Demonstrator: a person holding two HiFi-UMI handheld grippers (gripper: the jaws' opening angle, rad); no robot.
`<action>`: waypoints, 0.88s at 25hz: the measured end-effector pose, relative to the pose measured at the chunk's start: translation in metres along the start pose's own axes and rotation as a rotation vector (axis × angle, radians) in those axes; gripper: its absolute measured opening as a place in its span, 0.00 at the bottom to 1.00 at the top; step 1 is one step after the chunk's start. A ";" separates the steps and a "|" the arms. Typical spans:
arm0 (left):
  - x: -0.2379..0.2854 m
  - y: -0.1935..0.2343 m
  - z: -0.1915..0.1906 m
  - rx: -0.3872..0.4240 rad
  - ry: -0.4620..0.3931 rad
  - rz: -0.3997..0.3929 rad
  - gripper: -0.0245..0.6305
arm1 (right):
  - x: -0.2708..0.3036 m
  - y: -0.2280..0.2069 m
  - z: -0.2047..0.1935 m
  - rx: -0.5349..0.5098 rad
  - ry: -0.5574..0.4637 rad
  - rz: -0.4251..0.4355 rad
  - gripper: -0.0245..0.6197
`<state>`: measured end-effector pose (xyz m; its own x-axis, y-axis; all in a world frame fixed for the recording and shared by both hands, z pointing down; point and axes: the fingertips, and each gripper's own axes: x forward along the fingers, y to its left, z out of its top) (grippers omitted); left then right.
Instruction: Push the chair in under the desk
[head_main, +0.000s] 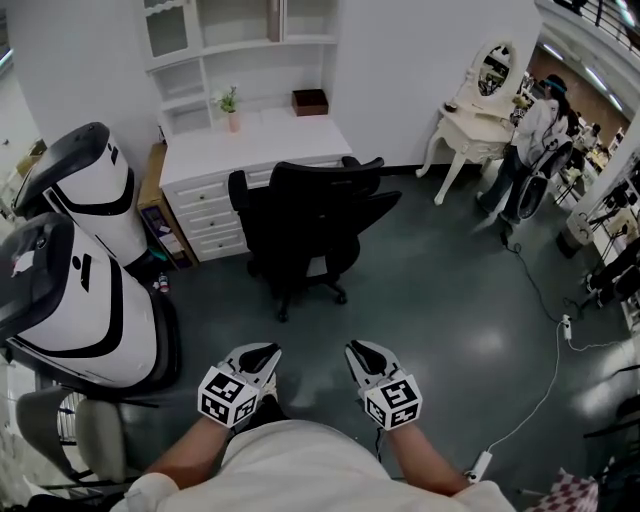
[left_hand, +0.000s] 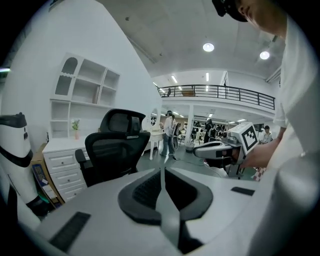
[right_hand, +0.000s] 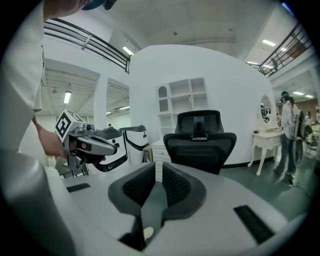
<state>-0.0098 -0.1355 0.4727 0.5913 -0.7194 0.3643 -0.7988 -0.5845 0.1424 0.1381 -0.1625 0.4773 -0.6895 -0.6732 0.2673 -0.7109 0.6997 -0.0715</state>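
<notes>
A black office chair (head_main: 310, 215) stands pulled out from the white desk (head_main: 255, 140), its back toward me and its seat partly under the desk edge. My left gripper (head_main: 262, 352) and right gripper (head_main: 360, 350) are held side by side low in the head view, well short of the chair and touching nothing. The left gripper view shows the chair (left_hand: 117, 150) ahead to the left, past the left gripper (left_hand: 162, 170), whose jaws meet with nothing between them. In the right gripper view the chair (right_hand: 200, 145) is straight ahead beyond the right gripper (right_hand: 156, 165), jaws nearly together and empty.
Two large white-and-black machines (head_main: 90, 290) crowd the left side. A white vanity table (head_main: 480, 125) and a standing person (head_main: 535, 140) are at the right rear. A cable with a power strip (head_main: 565, 325) runs across the floor on the right. The desk carries a small plant (head_main: 232, 105) and a brown box (head_main: 310, 101).
</notes>
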 end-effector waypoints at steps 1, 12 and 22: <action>-0.002 -0.003 -0.003 -0.006 0.002 -0.001 0.07 | -0.005 0.001 -0.002 0.007 0.001 -0.004 0.11; -0.021 -0.027 -0.013 -0.021 -0.002 0.012 0.05 | -0.035 0.012 -0.014 -0.004 0.006 -0.006 0.07; -0.032 -0.036 -0.020 -0.009 -0.002 0.019 0.03 | -0.040 0.026 -0.019 0.000 0.008 0.021 0.05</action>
<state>-0.0019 -0.0841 0.4742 0.5760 -0.7314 0.3652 -0.8111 -0.5669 0.1438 0.1494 -0.1128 0.4832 -0.7033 -0.6562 0.2733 -0.6960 0.7139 -0.0769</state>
